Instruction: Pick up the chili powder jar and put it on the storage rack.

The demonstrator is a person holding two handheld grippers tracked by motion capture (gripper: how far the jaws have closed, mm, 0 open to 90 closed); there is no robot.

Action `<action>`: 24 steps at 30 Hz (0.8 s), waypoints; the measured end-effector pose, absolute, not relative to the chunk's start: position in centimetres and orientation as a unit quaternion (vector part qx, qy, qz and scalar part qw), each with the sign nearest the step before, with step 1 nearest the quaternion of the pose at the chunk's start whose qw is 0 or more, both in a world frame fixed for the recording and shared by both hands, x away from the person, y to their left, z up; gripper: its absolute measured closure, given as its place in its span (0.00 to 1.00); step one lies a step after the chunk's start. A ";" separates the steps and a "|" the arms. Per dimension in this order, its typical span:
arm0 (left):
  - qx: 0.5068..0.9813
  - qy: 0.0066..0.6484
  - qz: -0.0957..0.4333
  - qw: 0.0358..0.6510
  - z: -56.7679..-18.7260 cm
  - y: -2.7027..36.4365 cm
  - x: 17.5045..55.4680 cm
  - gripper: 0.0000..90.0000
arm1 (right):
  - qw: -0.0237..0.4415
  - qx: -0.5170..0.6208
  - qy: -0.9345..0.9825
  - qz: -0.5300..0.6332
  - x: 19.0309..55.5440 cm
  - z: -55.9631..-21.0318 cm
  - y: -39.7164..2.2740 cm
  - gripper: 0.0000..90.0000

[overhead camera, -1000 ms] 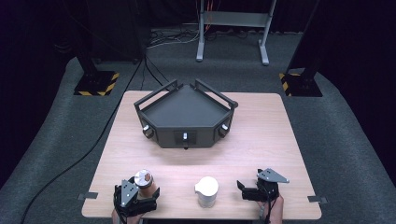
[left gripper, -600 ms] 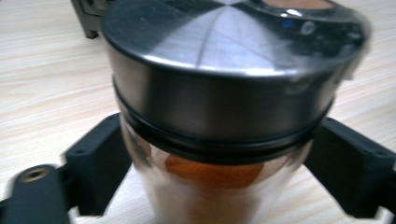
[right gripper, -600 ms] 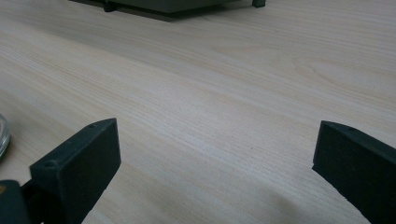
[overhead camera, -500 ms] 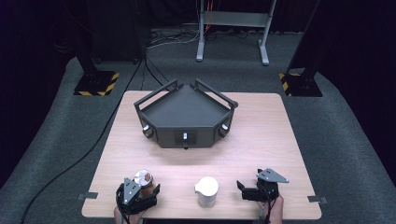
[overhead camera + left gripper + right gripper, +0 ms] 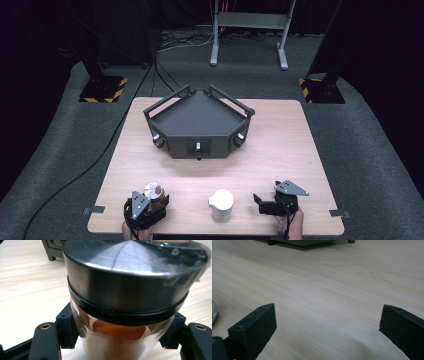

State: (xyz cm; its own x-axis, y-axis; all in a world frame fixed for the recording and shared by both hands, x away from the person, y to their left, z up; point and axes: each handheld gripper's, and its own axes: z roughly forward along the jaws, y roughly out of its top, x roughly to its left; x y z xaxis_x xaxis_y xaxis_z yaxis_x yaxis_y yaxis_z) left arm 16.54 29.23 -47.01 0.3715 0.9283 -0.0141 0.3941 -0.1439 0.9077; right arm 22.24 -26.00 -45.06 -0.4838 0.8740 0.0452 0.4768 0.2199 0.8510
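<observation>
On the wooden table (image 5: pixel 280 145), left gripper (image 5: pixel 146 209) fingers have just closed, clamping the jar (image 5: pixel 120 302); right gripper (image 5: pixel 264 205) fingers spread.

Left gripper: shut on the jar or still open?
Shut on it. The left gripper has just closed, both pads pressing the glass sides of the jar below its dark metal lid.

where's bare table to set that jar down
The left gripper has just closed on the jar. Free wood lies between jar and white container, left and right of the black tray, and across the strip in front of it. The near edge is crowded, with the open right gripper.
</observation>
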 end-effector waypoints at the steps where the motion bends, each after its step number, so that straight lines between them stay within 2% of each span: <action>1: 0.696 0.475 0.297 0.450 -47.0 29.2 16.5 0.35 | 0.230 0.453 0.746 0.431 22.3 -45.1 -26.0 0.00; 24: 0.697 0.462 0.298 0.460 -46.1 29.4 16.4 0.35 | 0.230 0.451 0.747 0.431 22.3 -45.1 -26.0 0.00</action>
